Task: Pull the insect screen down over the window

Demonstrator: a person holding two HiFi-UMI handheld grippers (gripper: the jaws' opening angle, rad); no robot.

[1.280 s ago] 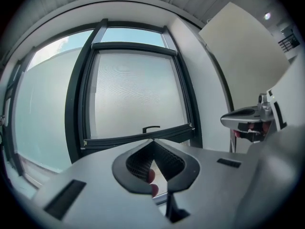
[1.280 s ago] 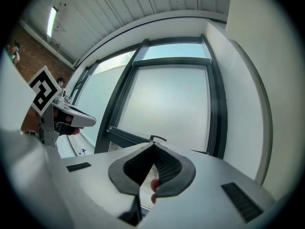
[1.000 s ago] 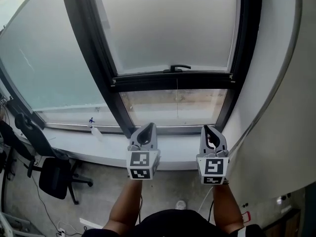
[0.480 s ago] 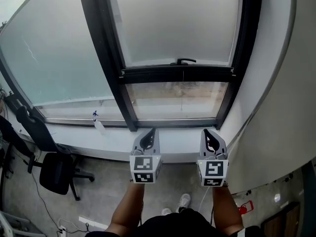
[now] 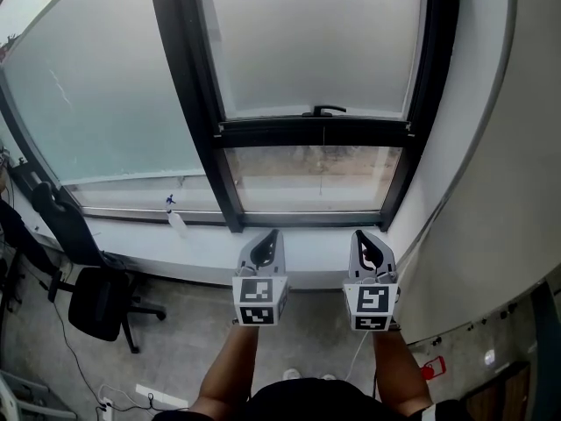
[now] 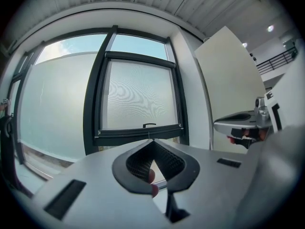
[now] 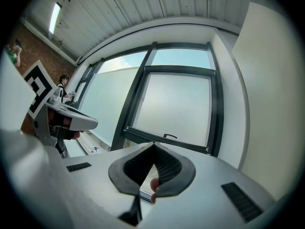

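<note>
Two panes fill most of what I see from the head view: a wide pale-glazed pane (image 5: pixel 105 95) on the left and, beside it across a dark upright, the narrower window (image 5: pixel 219 103) that the task concerns. A white wall (image 5: pixel 517 191) curves down the right side.

Over that window the insect screen (image 5: pixel 316 42) hangs as a pale, hazy sheet (the left gripper view shows a rippled moiré on it). It covers the upper part of the opening. Its dark bottom bar (image 5: pixel 314 132) sits well above the sill (image 5: pixel 202 244), and a strip of clear glass shows between the two.

On the floor at lower left stands a black office chair (image 5: pixel 101 310).

I hold both tools level, side by side below the sill line, and pointed at the window. The left gripper (image 5: pixel 272 233) has its jaws pressed together with nothing between them. The right gripper (image 5: pixel 359 233) is the same, with its tips meeting and nothing held. Neither touches the bar or the frame, and both are well apart from the screen. Their marker cubes face the head camera, the left cube (image 5: pixel 259 299) and the right cube (image 5: pixel 370 307).

A small black handle (image 5: pixel 324 110) stands on top of the bar near its middle. A thin cord (image 5: pixel 321 169) drops from the bar across the clear strip. A small spray bottle (image 5: pixel 175 220) lies on the sill to the left.
</note>
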